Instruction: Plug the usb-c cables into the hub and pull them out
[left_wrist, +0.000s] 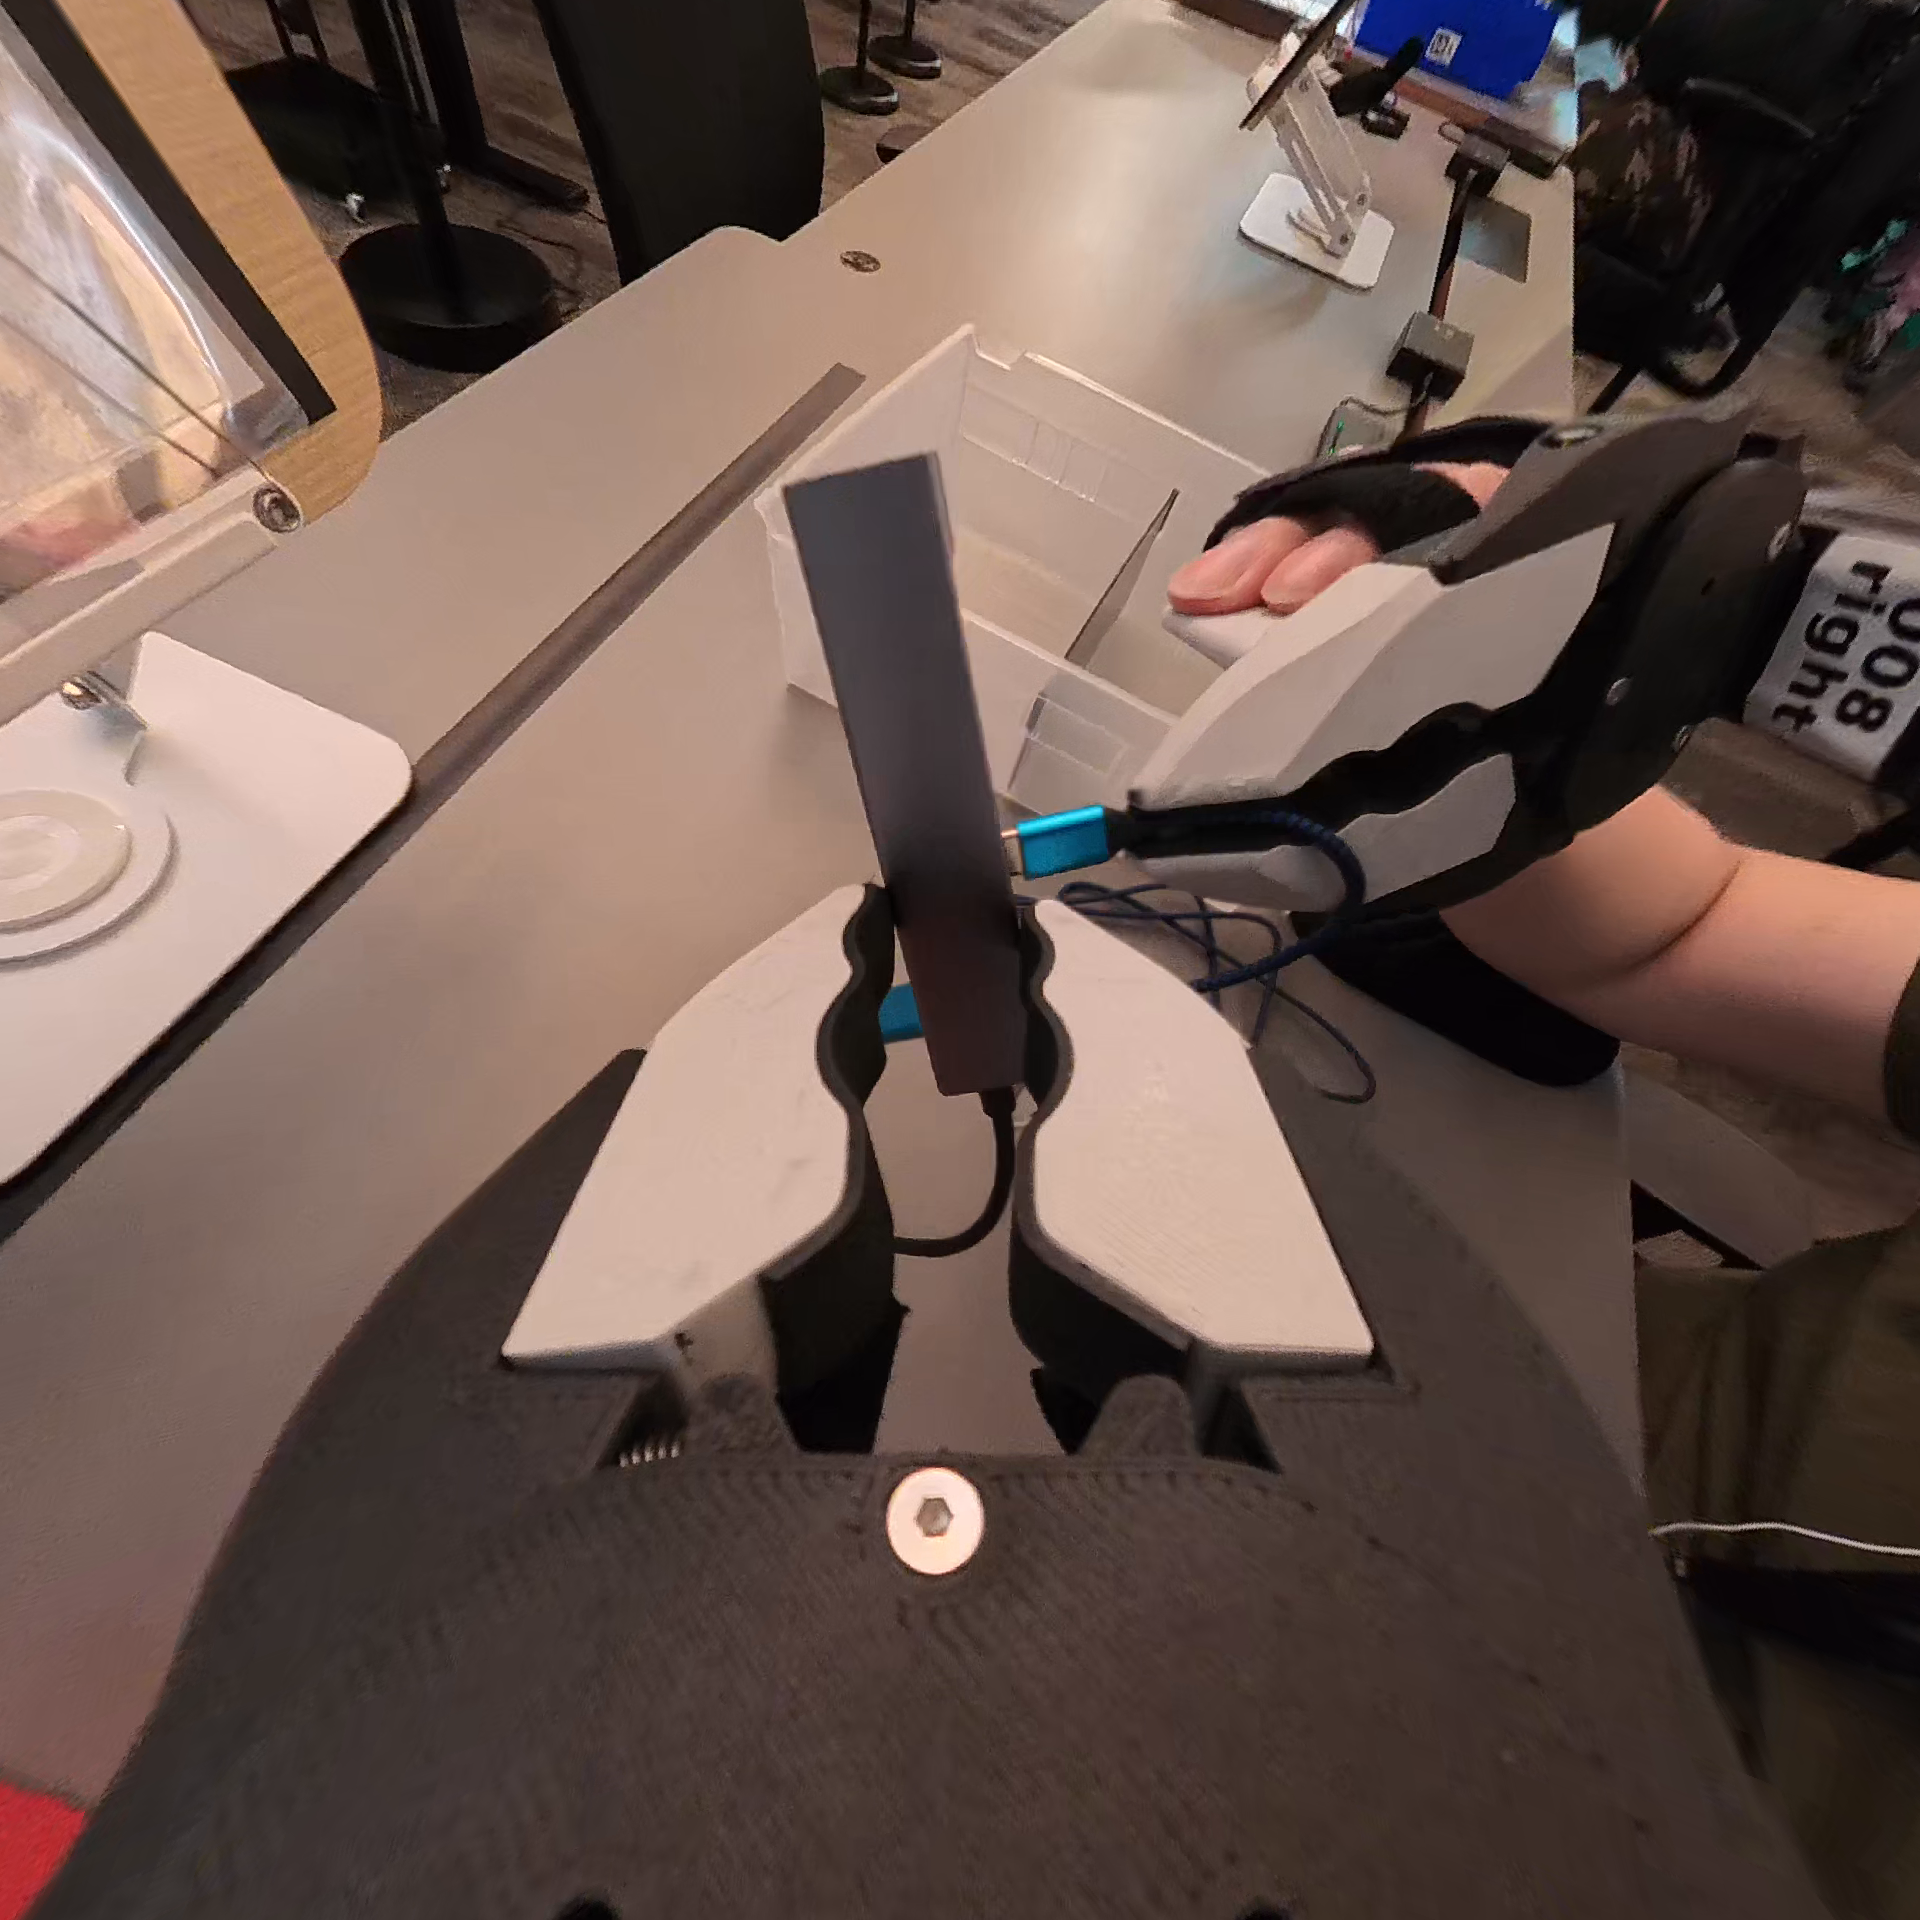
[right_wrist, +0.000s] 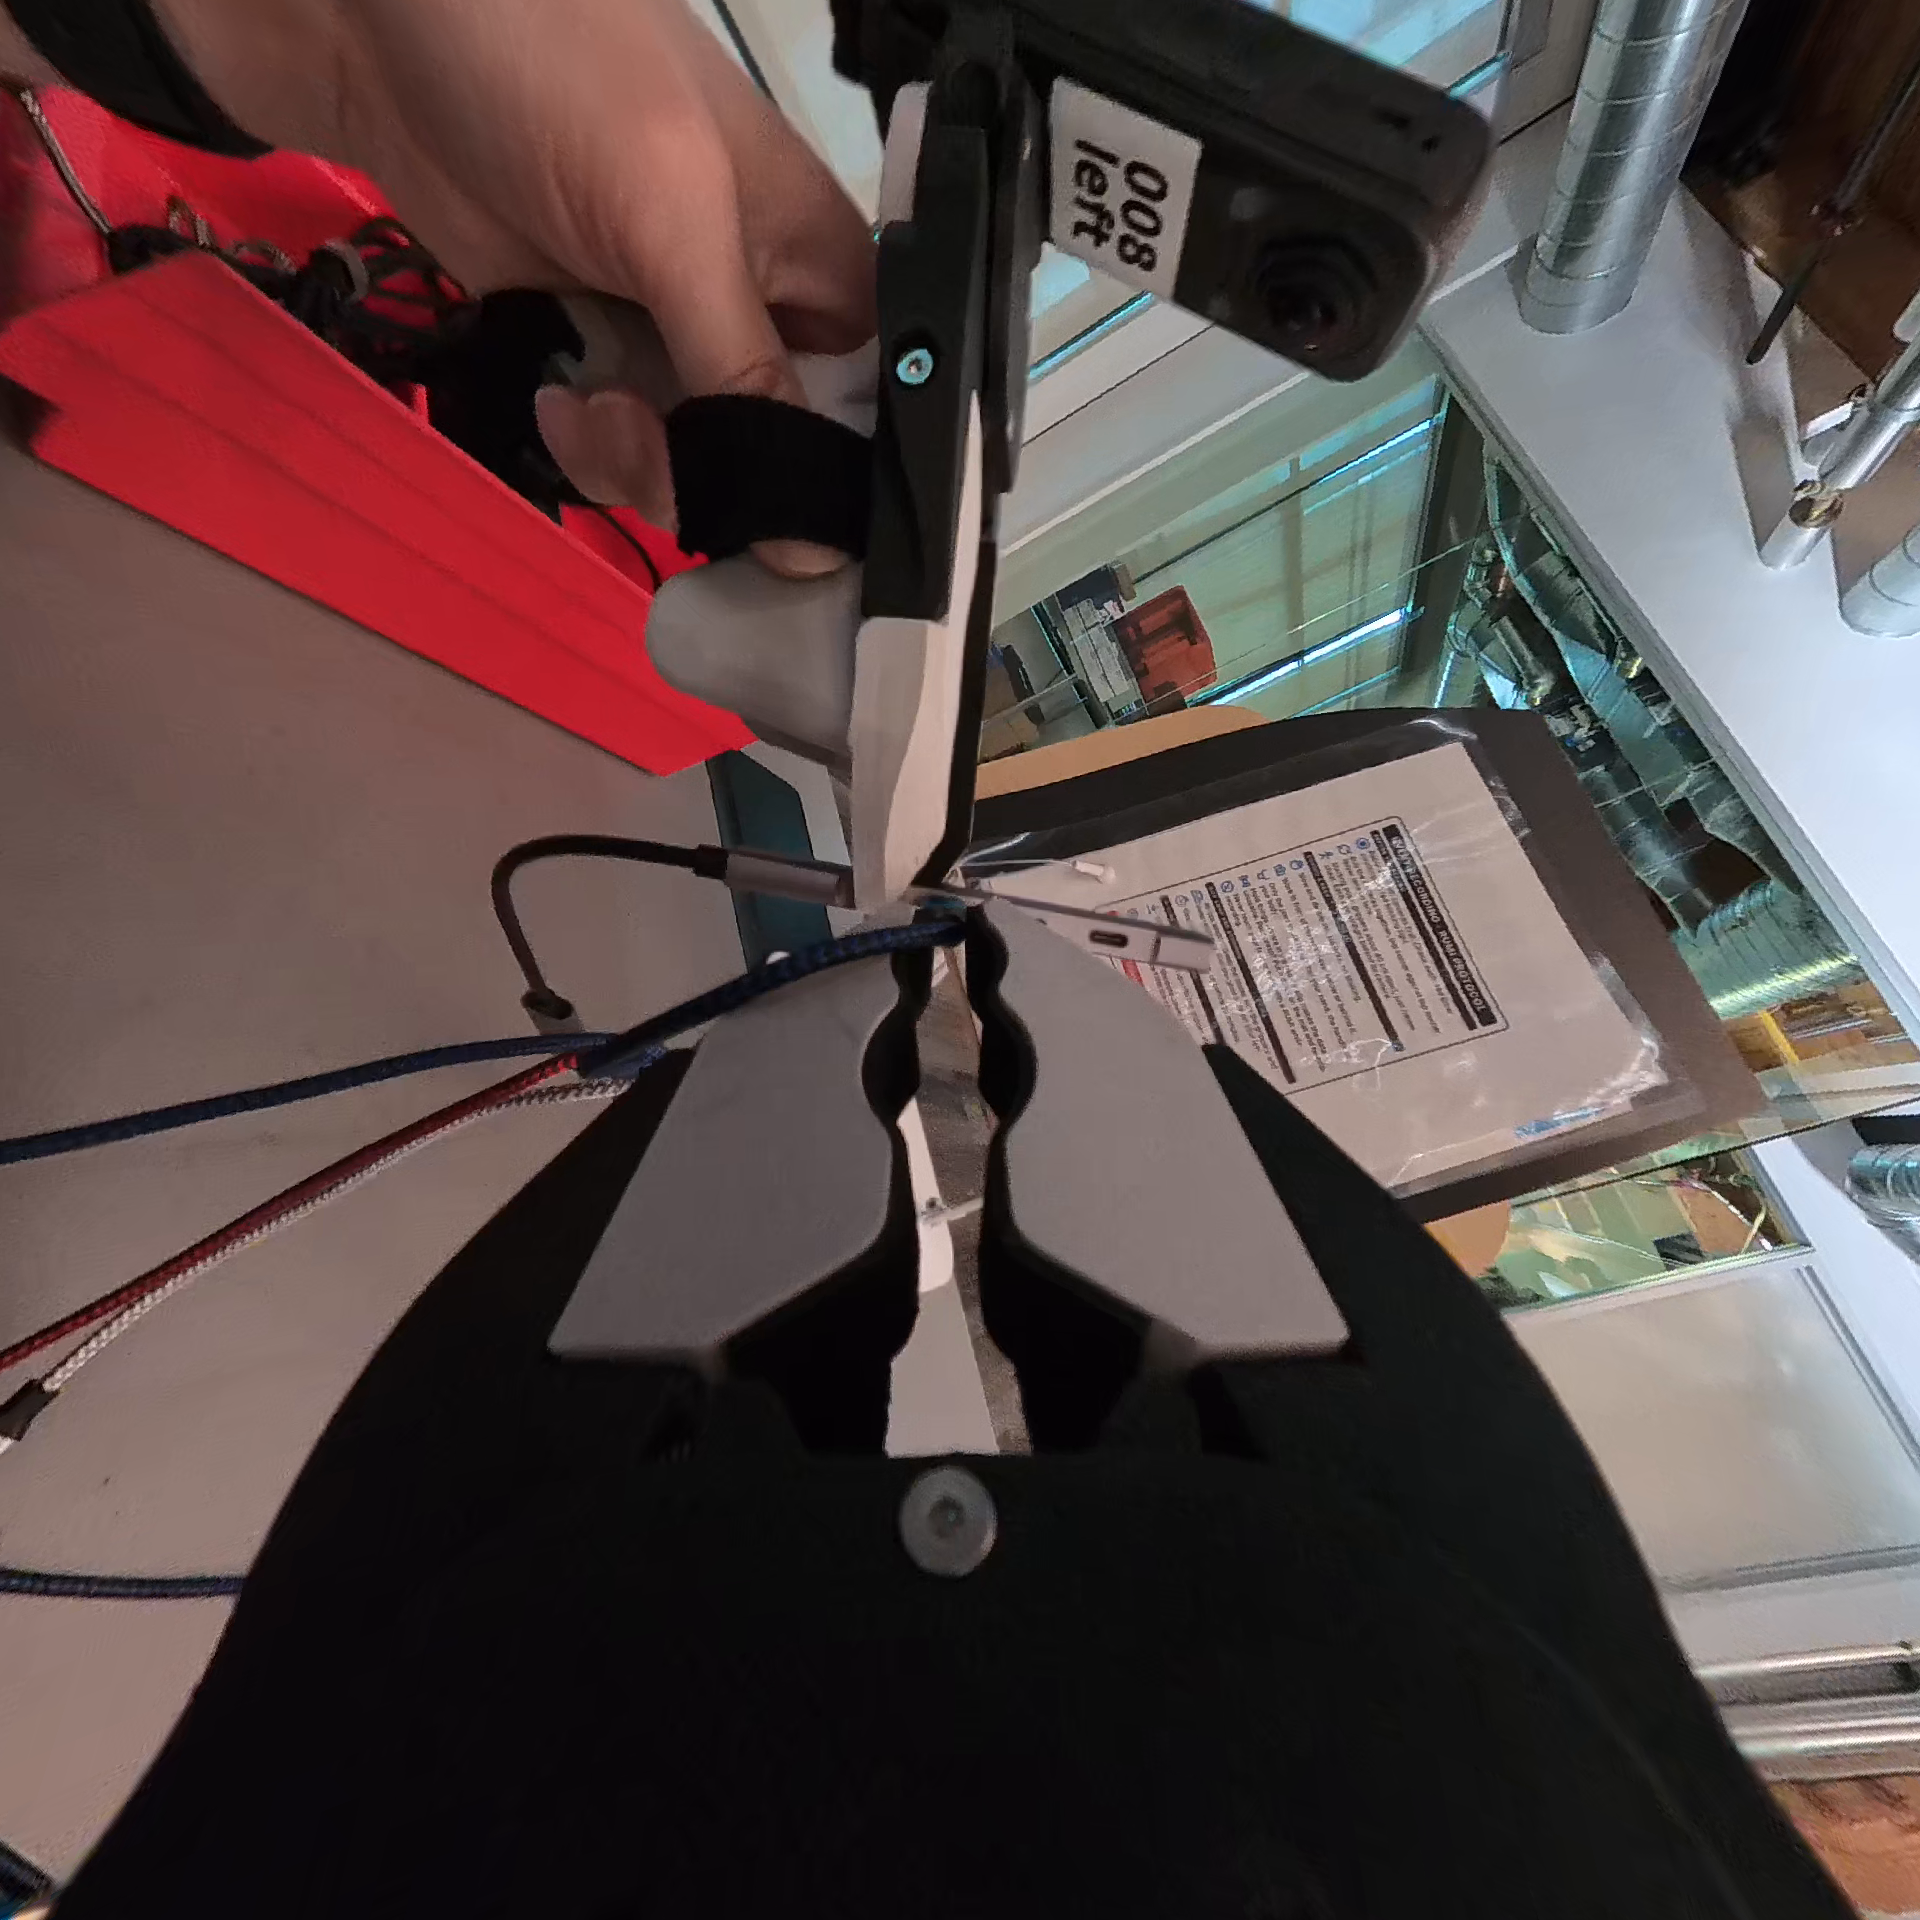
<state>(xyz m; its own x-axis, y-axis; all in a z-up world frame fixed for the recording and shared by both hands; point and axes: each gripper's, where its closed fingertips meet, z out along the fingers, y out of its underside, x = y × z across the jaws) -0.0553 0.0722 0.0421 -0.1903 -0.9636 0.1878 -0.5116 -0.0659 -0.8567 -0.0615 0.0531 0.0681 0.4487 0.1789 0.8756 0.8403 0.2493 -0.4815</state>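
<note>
The left gripper is clamped on the lower end of a slim dark grey metal hub, which stands nearly upright off the table, tilted a little toward eleven o'clock. A short black tail cable loops from the hub's bottom end between the fingers.

From three o'clock the right gripper comes in, pinched shut on a blue braided cable just behind its bright blue metal USB-C plug. The plug's tip meets the hub's right edge; I'd judge it either just seating or just coming free, and the pictures don't settle which. A second blue plug shows on the hub's left side, at about nine o'clock of the fingers, seemingly lodged there.

In the right wrist view a red-and-white braided cable lies loose on the grey tabletop at eight o'clock, apparently unplugged. So I'd say the job is midway: at least one cable is still to be dealt with, and whatever is plugged must come out.
</note>
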